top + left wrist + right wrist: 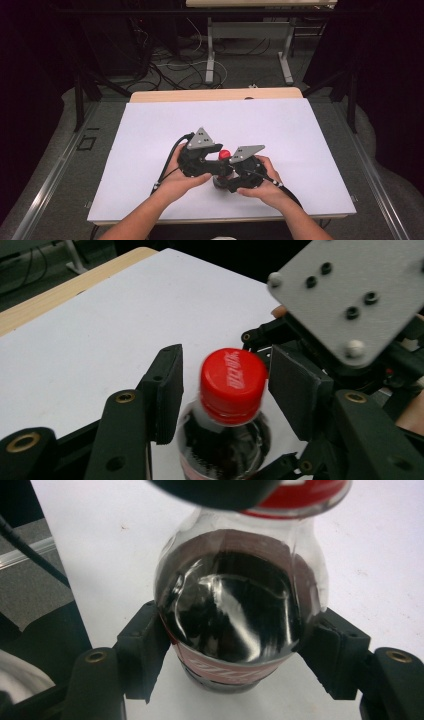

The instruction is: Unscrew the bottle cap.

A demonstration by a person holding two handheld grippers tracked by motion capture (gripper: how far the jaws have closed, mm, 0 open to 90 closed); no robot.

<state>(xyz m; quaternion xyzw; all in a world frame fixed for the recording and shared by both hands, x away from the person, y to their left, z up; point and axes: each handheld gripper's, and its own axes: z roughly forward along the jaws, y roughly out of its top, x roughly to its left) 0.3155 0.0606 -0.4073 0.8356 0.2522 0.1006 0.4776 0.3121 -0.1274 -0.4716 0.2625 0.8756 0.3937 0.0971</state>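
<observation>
A small cola bottle [235, 615] with dark liquid and a red cap [232, 382] stands upright on the white table top [210, 120] near its front edge. My right gripper [235, 652] is shut on the bottle's body, one jaw pressed against each side just above the red label. My left gripper [230, 390] is open around the cap, with a clear gap at its left jaw and its right jaw close beside the cap. In the high view the cap [224, 154] shows between my left gripper [216, 161] and my right gripper [223, 180], each held in a hand.
A wooden strip [215, 94] runs along the table's far edge. Beyond it stand a desk frame [210, 55] and loose cables [170, 65] on the floor. The right gripper's grey plate [350, 295] sits close above the cap's right side.
</observation>
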